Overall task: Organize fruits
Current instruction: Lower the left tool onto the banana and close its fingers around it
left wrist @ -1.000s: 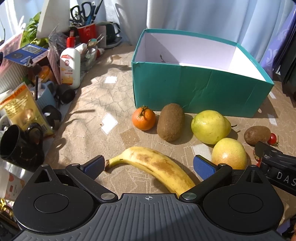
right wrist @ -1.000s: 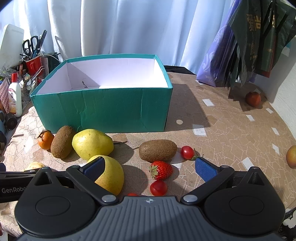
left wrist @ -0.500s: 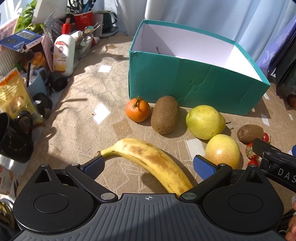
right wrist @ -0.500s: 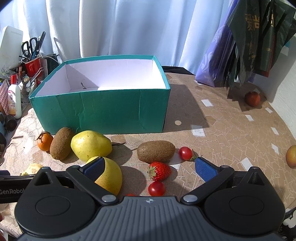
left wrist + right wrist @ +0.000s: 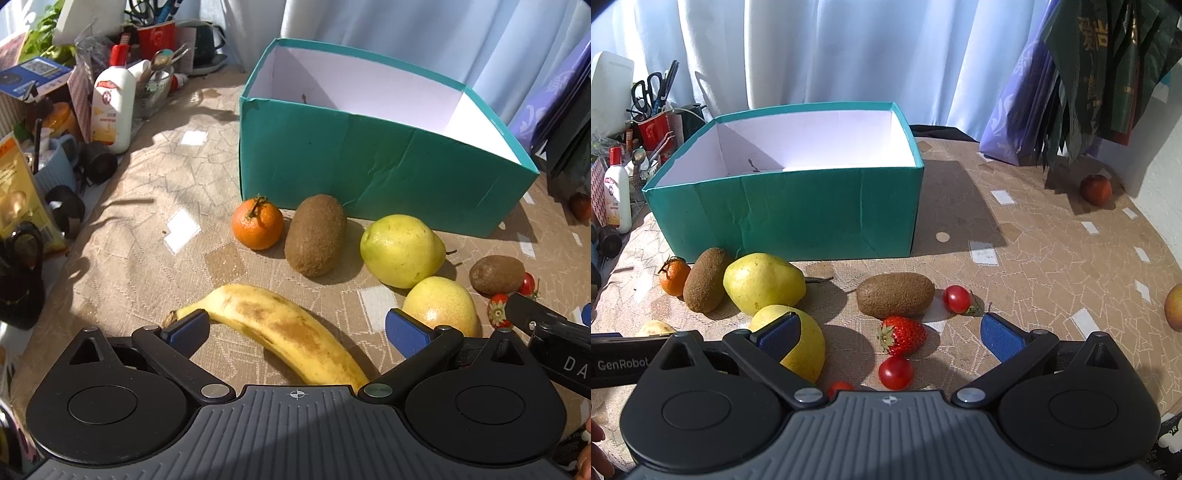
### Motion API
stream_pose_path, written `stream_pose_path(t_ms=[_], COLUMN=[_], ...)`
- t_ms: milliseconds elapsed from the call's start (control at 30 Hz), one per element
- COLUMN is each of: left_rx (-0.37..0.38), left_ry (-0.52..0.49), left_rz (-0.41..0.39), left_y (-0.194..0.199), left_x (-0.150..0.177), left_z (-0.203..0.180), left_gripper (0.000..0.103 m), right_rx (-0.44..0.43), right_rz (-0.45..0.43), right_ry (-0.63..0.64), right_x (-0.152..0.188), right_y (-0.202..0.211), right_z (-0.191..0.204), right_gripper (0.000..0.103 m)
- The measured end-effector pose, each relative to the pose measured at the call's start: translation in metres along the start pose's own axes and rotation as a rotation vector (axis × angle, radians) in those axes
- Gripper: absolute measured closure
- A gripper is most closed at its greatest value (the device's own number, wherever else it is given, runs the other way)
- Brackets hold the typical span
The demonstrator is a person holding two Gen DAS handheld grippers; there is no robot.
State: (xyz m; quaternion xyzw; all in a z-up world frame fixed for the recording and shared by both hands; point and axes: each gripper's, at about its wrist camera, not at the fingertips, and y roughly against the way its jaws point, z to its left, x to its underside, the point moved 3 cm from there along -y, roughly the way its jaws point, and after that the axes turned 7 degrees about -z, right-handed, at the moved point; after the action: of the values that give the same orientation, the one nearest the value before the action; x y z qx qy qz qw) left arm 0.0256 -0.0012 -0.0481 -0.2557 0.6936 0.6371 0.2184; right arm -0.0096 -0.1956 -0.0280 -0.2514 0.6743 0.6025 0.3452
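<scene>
Sunlit and covered in a beige patterned cloth, the worktop [image 5: 155, 236] carries every fruit; the teal box [image 5: 798, 206] at frame centre looks empty, so sorting seems not yet begun. Left hand-held gripper [image 5: 297, 326] is released, straddling the banana [image 5: 280, 328] at lower centre. Right hand-held gripper [image 5: 890, 332], likewise released, frames a strawberry [image 5: 903, 334] and cherry tomato [image 5: 895, 372].

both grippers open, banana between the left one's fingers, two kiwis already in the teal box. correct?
Not quite. The teal box holds no fruit: the right wrist view shows only its bare white inside. Both kiwis lie on the table in front of it, one beside the orange, the other near the strawberry. The rest stands: the left gripper and the right gripper are open, with the banana between the left one's fingers.
</scene>
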Motion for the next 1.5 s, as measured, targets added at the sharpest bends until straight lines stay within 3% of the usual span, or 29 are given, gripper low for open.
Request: stream_pose_path(t_ms=[33, 100, 133, 500, 767, 1300, 1433, 1500], left_rx=[-0.010, -0.024, -0.036, -0.096, -0.143, -0.127, -0.063, -0.075], left_ry=[-0.007, -0.015, -0.013, -0.019, -0.037, -0.081, -0.040, -0.058], left_rz=[0.006, 0.030, 0.045, 0.064, 0.066, 0.058, 0.157, 0.138], left_y=[-0.003, -0.009, -0.012, -0.022, -0.021, -0.020, -0.033, -0.033], left_x=[0.000, 0.000, 0.001, 0.000, -0.003, 0.000, 0.010, 0.012], left_z=[-0.001, -0.004, -0.004, -0.008, -0.008, -0.011, -0.010, -0.014], left_gripper=[0.001, 0.018, 0.022, 0.014, 0.032, 0.030, 0.026, 0.029], right_rx=[0.000, -0.001, -0.002, -0.021, -0.030, -0.046, -0.050, -0.050], right_rz=[0.004, 0.006, 0.005, 0.015, 0.019, 0.037, 0.053, 0.057], right_ry=[-0.005, -0.010, -0.010, -0.014, -0.044, -0.077, -0.081, -0.083], right_x=[0.000, 0.000, 0.000, -0.001, -0.001, 0.002, 0.004, 0.005], right_y=[-0.001, -0.003, -0.004, -0.013, -0.017, -0.027, -0.032, -0.034], right_z=[-0.002, -0.005, -0.006, -0.010, -0.015, -0.018, -0.018, -0.018], right_gripper=[0.000, 0.000, 0.000, 0.000, 0.000, 0.000, 0.000, 0.000])
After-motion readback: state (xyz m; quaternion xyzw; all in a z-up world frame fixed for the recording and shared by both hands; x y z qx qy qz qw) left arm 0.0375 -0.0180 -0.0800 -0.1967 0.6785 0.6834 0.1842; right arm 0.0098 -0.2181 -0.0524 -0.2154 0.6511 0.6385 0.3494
